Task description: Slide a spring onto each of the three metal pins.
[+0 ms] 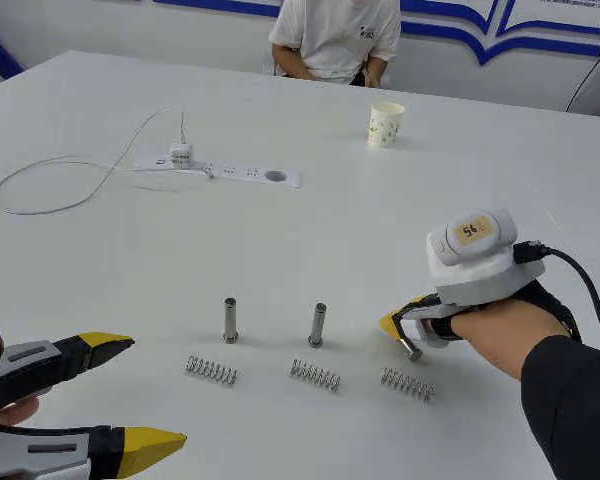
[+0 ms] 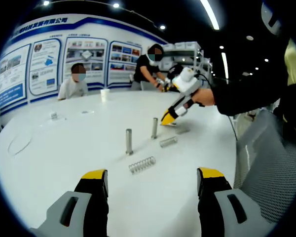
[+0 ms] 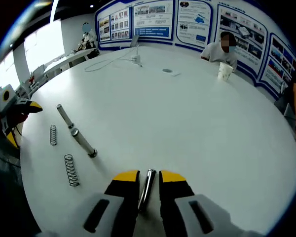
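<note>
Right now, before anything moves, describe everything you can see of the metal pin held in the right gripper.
The pin is a slim, smooth, grey metal rod with a wider collar at its lower end. It is clamped between the yellow tips of the right gripper, tilted rather than upright, collar down near the white table. Whether it touches the table is unclear. It carries nothing. The nearest spring lies flat just in front, apart from it.

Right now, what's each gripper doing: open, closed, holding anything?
Left gripper: open, holding nothing.
Right gripper: shut on a pin.
</note>
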`<state>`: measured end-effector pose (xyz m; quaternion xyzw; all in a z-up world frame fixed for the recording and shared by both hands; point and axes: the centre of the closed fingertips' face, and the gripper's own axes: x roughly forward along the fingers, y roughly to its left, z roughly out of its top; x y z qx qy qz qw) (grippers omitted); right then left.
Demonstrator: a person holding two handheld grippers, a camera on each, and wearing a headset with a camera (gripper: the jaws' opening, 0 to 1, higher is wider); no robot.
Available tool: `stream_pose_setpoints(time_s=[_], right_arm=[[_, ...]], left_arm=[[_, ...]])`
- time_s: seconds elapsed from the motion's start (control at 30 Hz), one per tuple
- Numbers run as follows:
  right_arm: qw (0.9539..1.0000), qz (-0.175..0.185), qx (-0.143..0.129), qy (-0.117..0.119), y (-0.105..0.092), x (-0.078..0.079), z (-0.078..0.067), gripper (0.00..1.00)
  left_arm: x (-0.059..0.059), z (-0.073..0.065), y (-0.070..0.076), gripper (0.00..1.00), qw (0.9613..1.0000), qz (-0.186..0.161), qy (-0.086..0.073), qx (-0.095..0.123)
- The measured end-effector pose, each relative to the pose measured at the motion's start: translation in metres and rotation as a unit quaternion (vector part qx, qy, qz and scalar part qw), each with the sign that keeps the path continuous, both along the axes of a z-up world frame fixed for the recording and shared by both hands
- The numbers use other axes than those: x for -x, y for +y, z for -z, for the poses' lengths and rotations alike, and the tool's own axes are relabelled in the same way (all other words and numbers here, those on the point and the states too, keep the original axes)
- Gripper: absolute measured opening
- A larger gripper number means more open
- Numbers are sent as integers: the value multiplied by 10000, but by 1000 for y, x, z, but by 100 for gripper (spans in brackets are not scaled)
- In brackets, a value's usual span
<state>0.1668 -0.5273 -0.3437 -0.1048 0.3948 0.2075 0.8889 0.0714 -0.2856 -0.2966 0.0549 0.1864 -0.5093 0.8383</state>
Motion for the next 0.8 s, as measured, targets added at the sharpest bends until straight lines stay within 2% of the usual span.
stream_pose_setpoints(time_s=[0.37,0.8], right_arm=[[9996,211,-17,159,-2,-1,8,12],[9992,334,65,211,-3,-1,7,9]], left_arm=[[0,0,0,75,10000,-18,10,14],[0,1,0,75,10000,-18,19,6]])
